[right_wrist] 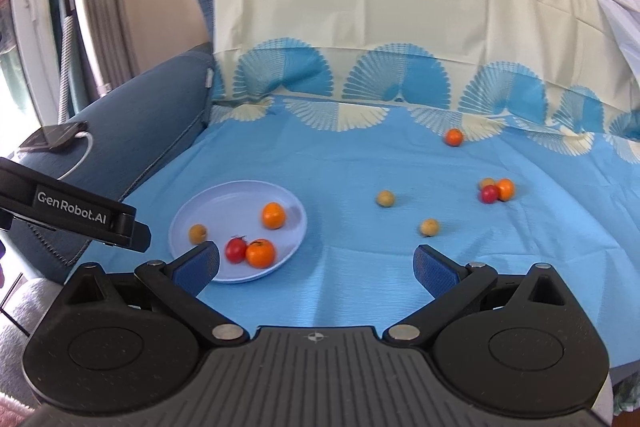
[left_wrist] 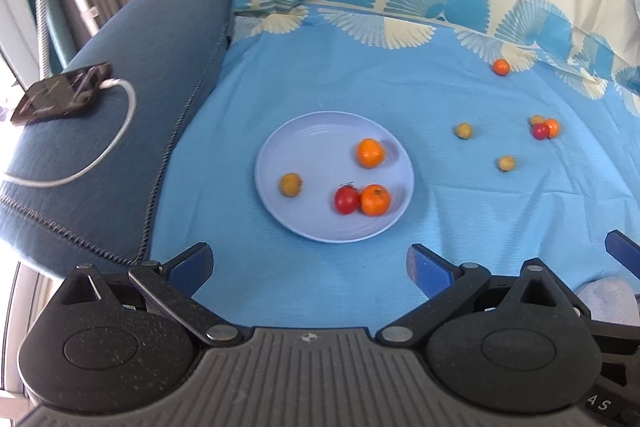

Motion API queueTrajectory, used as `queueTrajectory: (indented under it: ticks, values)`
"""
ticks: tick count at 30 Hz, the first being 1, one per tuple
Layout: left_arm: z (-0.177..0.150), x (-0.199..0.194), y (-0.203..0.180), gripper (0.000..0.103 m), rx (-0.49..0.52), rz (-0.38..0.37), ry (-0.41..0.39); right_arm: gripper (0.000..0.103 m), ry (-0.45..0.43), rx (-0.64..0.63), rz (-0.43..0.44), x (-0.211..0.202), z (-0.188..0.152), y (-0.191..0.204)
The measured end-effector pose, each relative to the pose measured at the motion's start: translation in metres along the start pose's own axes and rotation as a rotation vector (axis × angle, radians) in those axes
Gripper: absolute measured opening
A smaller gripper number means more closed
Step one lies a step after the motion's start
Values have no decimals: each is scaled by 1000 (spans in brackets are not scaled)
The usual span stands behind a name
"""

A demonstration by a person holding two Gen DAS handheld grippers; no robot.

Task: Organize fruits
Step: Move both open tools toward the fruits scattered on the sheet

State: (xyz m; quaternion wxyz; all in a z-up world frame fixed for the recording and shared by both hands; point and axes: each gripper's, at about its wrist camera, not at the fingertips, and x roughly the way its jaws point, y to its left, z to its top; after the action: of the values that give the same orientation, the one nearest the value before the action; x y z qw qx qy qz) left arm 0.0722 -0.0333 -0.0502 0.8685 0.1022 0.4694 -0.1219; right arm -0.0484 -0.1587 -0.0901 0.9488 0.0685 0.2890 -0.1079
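Observation:
A pale blue plate [left_wrist: 312, 147] [right_wrist: 224, 203] lies on the blue cloth. It holds two oranges [left_wrist: 370, 153] [left_wrist: 375, 200], a red tomato [left_wrist: 346, 199] and a small tan fruit [left_wrist: 291, 184]. Loose on the cloth to the right are two tan fruits [left_wrist: 464, 130] [left_wrist: 506, 163], a cluster of a red, an orange and a tan fruit [left_wrist: 543, 128] [right_wrist: 496, 190], and a far orange [left_wrist: 501, 67] [right_wrist: 454, 137]. My left gripper [left_wrist: 308, 269] is open and empty, in front of the plate. My right gripper [right_wrist: 316, 267] is open and empty, with its left finger over the plate's near edge.
A dark blue sofa arm [left_wrist: 132, 131] on the left carries a phone [left_wrist: 60, 95] with a white cable [left_wrist: 120, 131]. A patterned cushion back [right_wrist: 400, 39] rises behind the cloth. The left gripper's body [right_wrist: 72, 211] shows at the left of the right wrist view.

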Motion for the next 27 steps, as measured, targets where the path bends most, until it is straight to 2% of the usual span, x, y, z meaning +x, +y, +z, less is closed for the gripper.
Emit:
queueTrajectory:
  ticks: [5, 11, 20, 27]
  values:
    - [14, 9, -27, 103, 44, -38, 13, 102, -9, 55, -54, 2, 1, -27]
    - [38, 35, -64, 103, 84, -117, 32, 102, -35, 128, -155, 8, 4, -71]
    - [93, 110, -120, 103, 107, -146, 120, 102, -25, 247, -281, 42, 6, -150]
    - [130, 185, -166, 103, 116, -149, 178, 102, -47, 233, -401, 105, 19, -209]
